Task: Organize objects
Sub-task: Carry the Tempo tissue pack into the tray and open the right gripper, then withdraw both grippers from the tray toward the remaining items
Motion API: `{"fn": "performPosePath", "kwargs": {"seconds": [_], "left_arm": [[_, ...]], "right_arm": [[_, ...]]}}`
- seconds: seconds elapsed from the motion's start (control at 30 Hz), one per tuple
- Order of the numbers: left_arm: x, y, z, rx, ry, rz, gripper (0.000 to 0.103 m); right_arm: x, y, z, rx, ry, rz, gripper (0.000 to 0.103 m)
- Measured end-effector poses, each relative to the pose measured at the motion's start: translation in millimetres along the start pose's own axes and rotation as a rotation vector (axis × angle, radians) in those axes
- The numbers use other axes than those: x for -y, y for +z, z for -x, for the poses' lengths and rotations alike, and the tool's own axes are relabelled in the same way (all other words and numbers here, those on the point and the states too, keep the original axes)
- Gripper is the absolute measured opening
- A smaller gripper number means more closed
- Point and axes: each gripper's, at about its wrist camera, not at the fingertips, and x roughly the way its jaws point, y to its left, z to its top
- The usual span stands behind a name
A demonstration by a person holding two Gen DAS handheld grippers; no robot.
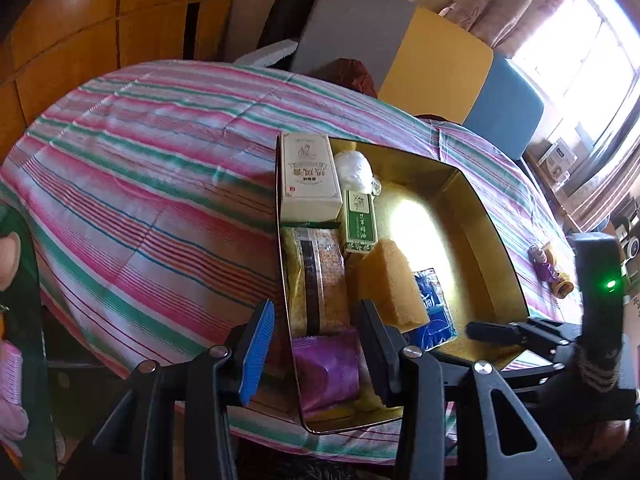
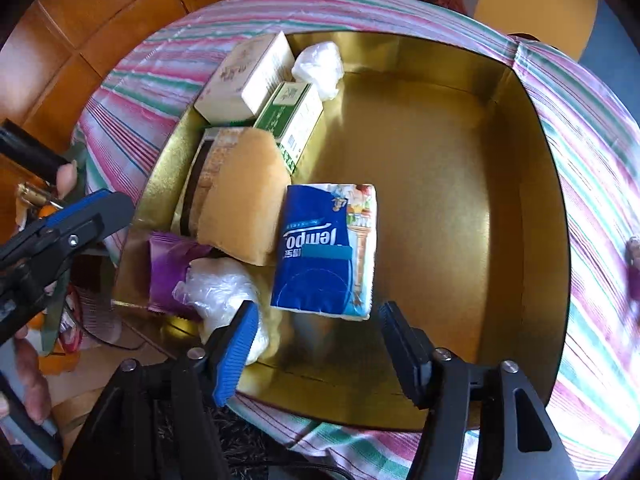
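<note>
Left wrist view: the left gripper (image 1: 316, 354) straddles the near-left wall of the gold box (image 1: 496, 240), jaws released, gripping nothing. Its right finger hides part of the purple packet (image 1: 328, 372). The tissue pack (image 1: 434, 308) is half hidden behind the yellow sponge (image 1: 390, 280). A small figurine (image 1: 550, 268) lies on the striped cloth (image 1: 140, 184), outside the box.

Right wrist view: the right gripper (image 2: 316, 348) hangs over the box's near edge, jaws released and empty, the tissue pack (image 2: 326, 250) just beyond them. The box's right half is bare floor. A clear plastic bag (image 2: 224, 288) partly covers the purple packet (image 2: 172, 268)
</note>
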Motion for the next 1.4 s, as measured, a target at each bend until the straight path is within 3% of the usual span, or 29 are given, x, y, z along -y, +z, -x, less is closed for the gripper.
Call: {"fn": "performPosePath", "kwargs": {"seconds": [0.4,0.7,0.93,1.17,1.4], "left_arm": [[29.1,1.6,12.6,0.06,0.052,-0.106,0.043],[59.2,1.2,17.4,0.081,0.065,-0.197,0.043],[85.1,3.1,14.0,0.076,0.087,-0.263,0.043],[116.4,5.1,9.9,0.057,0.038,-0.338,0.043],[150.9,16.7,-1.8,0.007,-0.024,-0.365,0.043]], "right_arm": [[37.9,-12.2,53.1,0.204,0.001,-0.093,0.075],[80.9,-17.9,71.5,0.281,-0.03,-0.187,0.075],[129.9,-31.2,91.5,0.323,-0.103,-0.263,0.076],[207.3,-48.8,123.6,0.382,-0.247,-0.386,0.076],[327.3,-92.4,164.5,0.483,-0.406,-0.7,0.077]]}}
